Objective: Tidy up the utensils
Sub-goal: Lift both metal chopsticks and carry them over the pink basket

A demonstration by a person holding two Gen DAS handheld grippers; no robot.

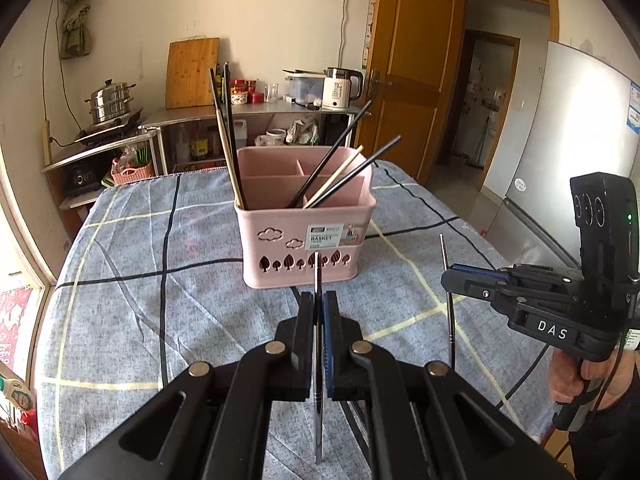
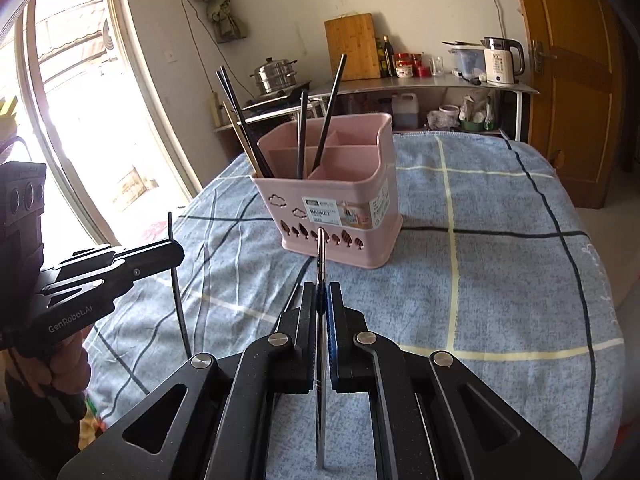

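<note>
Nearest: left tool (image 1: pixel 319 312) clamped on one metal chopstick (image 1: pixel 318 380), right tool (image 2: pixel 321 304) clamped on another (image 2: pixel 321 264), both above the cloth-covered counter (image 1: pixel 160 260). Beyond: pink basket (image 1: pixel 304 240), several chopsticks (image 1: pixel 336 176) already inside; these two apparently left.

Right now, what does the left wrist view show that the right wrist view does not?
Only the left wrist view shows the grey refrigerator and the open doorway. Only the right wrist view shows the bright window. Both show the pink basket with chopsticks on the checked cloth, and each gripper, left and right, shut on a metal chopstick.
</note>
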